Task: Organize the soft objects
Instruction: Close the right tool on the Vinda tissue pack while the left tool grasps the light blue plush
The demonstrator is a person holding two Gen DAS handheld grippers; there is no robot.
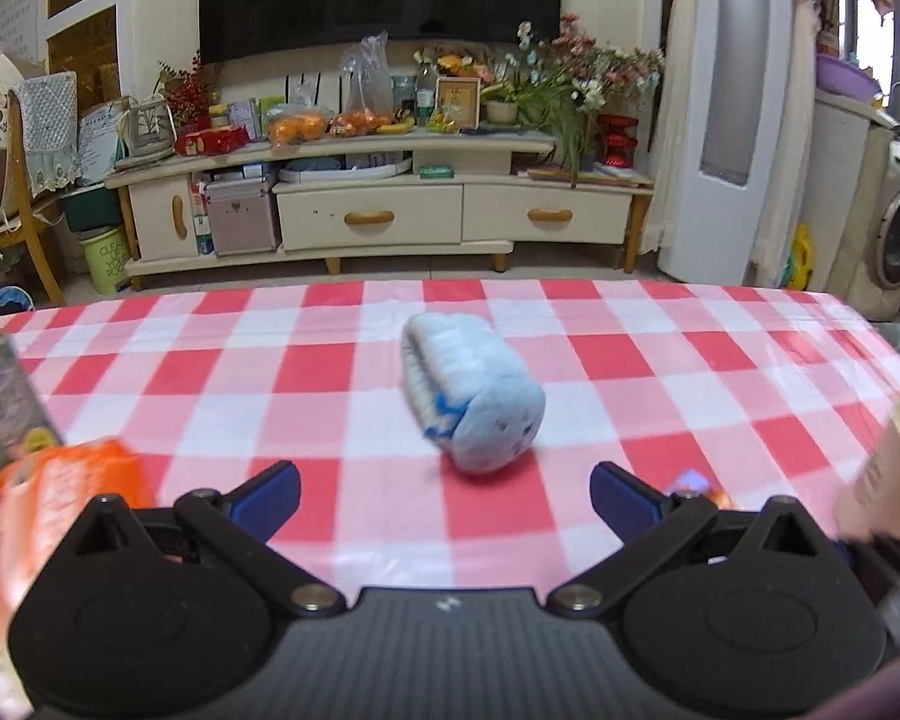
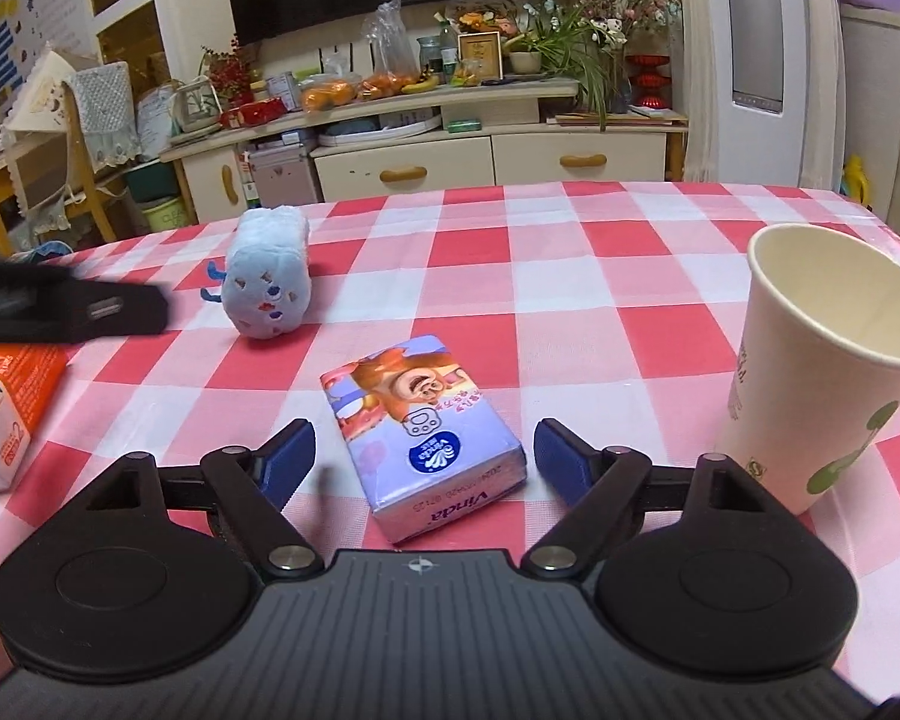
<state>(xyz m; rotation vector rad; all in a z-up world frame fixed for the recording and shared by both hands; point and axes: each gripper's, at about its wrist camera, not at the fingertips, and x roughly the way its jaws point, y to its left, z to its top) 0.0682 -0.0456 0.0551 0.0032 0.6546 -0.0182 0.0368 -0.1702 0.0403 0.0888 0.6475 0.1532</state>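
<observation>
right tongs (image 2: 424, 456) gape wide around the tissue pack (image 2: 421, 432), unpressed; left tongs (image 1: 445, 495), also wide, face the blue plush (image 1: 471, 399), likely the next pick.

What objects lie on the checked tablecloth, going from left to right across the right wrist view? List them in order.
Orange-and-white box → blue plush toy → tissue pack → paper cup.

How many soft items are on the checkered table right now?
2 clearly soft: the blue plush toy at the far left, and the tissue pack lying between the open right claw's fingers, untouched. An orange-and-white package at the left edge is cropped; more may be hidden.
</observation>
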